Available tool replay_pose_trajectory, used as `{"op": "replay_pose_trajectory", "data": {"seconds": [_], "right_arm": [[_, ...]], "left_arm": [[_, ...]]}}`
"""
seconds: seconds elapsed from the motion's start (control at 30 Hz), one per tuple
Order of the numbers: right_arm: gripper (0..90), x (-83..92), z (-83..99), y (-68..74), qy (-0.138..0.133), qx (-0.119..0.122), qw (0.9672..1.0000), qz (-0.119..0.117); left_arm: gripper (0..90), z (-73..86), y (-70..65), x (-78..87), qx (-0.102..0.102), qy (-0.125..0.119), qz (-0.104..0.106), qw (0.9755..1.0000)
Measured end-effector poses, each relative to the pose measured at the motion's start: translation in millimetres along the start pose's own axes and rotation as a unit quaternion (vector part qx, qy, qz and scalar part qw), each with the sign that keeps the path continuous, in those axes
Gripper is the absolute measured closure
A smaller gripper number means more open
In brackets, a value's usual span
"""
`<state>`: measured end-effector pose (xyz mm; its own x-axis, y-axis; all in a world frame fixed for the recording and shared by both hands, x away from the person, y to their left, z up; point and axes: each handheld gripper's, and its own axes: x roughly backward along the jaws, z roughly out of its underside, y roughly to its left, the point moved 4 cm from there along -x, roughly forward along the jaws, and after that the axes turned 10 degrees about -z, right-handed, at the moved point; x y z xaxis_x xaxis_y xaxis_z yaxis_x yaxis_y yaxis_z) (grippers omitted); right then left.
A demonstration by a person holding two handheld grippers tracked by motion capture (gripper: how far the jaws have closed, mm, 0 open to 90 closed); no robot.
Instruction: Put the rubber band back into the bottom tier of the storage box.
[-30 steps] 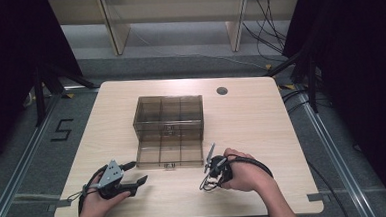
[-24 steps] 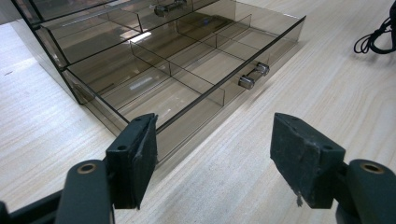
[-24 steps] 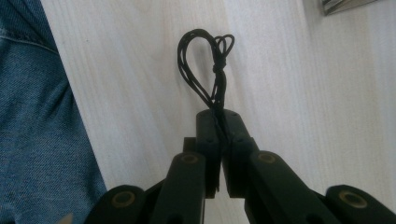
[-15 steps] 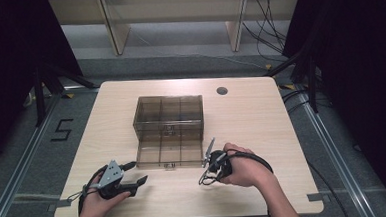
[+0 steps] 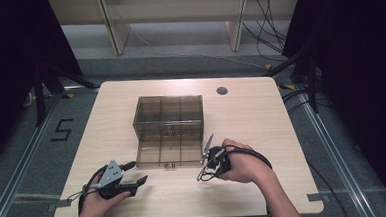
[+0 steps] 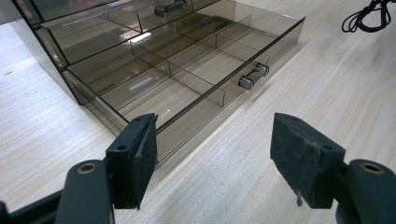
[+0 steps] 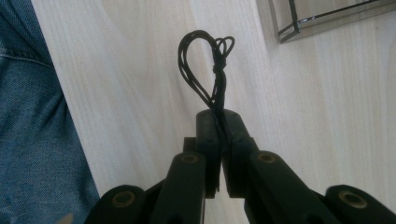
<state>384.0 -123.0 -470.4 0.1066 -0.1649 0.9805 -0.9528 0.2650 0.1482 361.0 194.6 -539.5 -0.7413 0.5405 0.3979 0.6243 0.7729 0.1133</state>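
We see the right gripper (image 7: pixel 218 122) clamped tight on a bundle of thin black cord (image 7: pixel 205 65), whose loops stick out past the jaw tips above the pale wooden table (image 7: pixel 327 93); in the high view the same right gripper (image 5: pixel 209 160) sits near the table's front edge, just to the right of the smoked clear plastic organizer box (image 5: pixel 169 121). The box's lower drawer (image 6: pixel 187 70) is pulled out toward the person, showing its dividers and a small metal handle (image 6: pixel 253 76). The left gripper (image 6: pixel 212 149) rests low on the table with its jaws spread wide and nothing between them, one pad just beside the drawer's front corner; in the high view the left gripper (image 5: pixel 129 179) lies near the front-left of the box. The only writing we can read is a black "5" (image 5: pixel 62 130) marked on the floor left of the table. No label or brand shows on the box or the cord.
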Motion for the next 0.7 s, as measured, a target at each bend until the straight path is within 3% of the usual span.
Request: {"op": "replay_pose_trajectory", "data": {"seconds": [0.23,0.4,0.47,0.53,0.63,0.7], "right_arm": [[87.8,3.4,-4.0,-3.0,0.006,-0.006,1.0,0.002],[87.9,6.1,-7.3,-9.9,0.003,0.012,0.9999,0.001],[87.9,7.9,-8.1,-10.6,0.007,-0.003,1.0,0.002],[87.8,8.7,-10.0,-12.9,0.008,0.008,0.9999,-0.004],[87.8,11.3,-12.2,-14.9,0.008,-0.001,1.0,-0.001],[87.8,13.1,-14.7,-18.3,0.004,0.015,0.9999,-0.003]], "left_arm": [[31.5,0.2,-0.2,0.2,0.004,0.003,0.0,1.0],[31.6,0.0,0.3,0.2,0.001,0.002,0.0,1.0],[31.5,0.1,0.3,0.2,0.001,0.002,0.0,1.0],[31.5,0.0,0.2,0.0,0.002,0.0,0.0,1.0],[31.6,0.0,0.3,0.2,0.001,0.003,0.001,1.0],[31.6,0.0,0.3,0.2,0.001,0.002,0.001,1.0]]}}
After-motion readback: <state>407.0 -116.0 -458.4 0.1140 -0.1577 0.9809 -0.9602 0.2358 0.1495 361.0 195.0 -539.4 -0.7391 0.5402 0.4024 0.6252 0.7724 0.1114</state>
